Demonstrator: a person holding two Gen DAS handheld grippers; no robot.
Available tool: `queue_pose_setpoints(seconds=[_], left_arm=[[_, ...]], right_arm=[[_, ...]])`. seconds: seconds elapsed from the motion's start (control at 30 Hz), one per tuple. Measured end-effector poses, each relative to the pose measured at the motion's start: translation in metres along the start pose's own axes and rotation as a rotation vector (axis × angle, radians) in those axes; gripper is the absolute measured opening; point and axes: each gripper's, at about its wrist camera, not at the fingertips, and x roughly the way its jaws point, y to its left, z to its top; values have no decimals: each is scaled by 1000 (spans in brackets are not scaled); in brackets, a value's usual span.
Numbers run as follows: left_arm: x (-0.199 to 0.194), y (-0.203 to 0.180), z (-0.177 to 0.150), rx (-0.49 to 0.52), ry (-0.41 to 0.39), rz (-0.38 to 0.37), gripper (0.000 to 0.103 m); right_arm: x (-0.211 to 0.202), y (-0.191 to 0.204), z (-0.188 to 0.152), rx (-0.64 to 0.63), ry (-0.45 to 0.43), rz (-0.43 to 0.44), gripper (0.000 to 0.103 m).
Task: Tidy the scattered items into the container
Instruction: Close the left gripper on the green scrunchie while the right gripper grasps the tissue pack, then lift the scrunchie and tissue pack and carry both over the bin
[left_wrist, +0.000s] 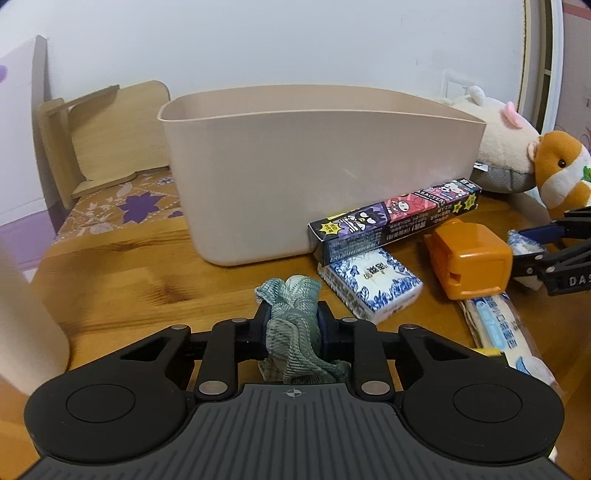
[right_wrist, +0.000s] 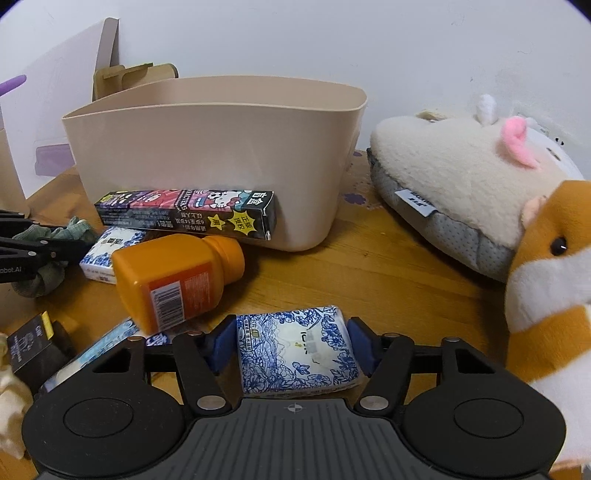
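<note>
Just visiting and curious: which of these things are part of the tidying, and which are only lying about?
Part of the job:
beige tub
green cloth
tissue pack
second tissue pack
orange bottle
cartoon box

Probably just lying about:
plush slipper
hamster toy
wooden stand

The left gripper (left_wrist: 291, 317) pinches a green cloth (left_wrist: 291, 325) between nearly closed pads; the right gripper (right_wrist: 291, 345) seemingly clamps a tissue pack (right_wrist: 295, 350), both angled downward.

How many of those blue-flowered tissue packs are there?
2. One tissue pack is squeezed in the right tool; the other tissue pack lies on the table before the long cartoon box. Clutter may hide more.
</note>
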Motion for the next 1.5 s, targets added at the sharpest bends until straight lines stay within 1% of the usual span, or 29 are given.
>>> queue_pose_setpoints(seconds=[0.13, 0.3, 0.43, 0.57, 0.67, 0.77, 0.9, 1.03, 1.1, 1.17, 1.23, 1.37, 1.5], left_arm=[[-21, 0, 0, 3, -27, 4, 24], [-51, -6, 13, 30, -100, -3, 24], [-71, -12, 34, 38, -176, 1, 24], [-87, -19, 61, 59, -253, 8, 24], [-90, -23, 81, 70, -286, 20, 24], [-87, -22, 100, 68, -301, 33, 24], [-73, -16, 125, 32, -286, 40, 24], [-59, -9, 143, 5, -270, 73, 24], [-49, -5, 150, -21, -248, 73, 24], [-36, -1, 155, -63, -212, 65, 24], [-21, 0, 159, -82, -177, 72, 24], [2, -2, 162, -63, -122, 119, 24], [16, 0, 159, -64, -82, 132, 24]], right_arm=[[-18, 1, 0, 3, -29, -8, 61], [-48, 1, 9, -5, -92, -16, 61], [-68, 1, 27, -1, -140, -10, 61], [-82, 1, 51, 2, -191, -6, 61], [-91, 4, 70, -16, -229, -3, 61], [-95, 9, 90, -32, -266, -9, 61], [-91, 13, 117, -30, -285, 3, 61], [-78, 19, 136, -31, -289, -8, 61], [-70, 21, 145, -30, -283, -9, 61], [-60, 23, 152, -32, -275, -19, 61], [-47, 25, 159, -32, -257, -25, 61], [-19, 29, 167, -34, -213, -41, 61], [2, 32, 170, -49, -184, -63, 61]])
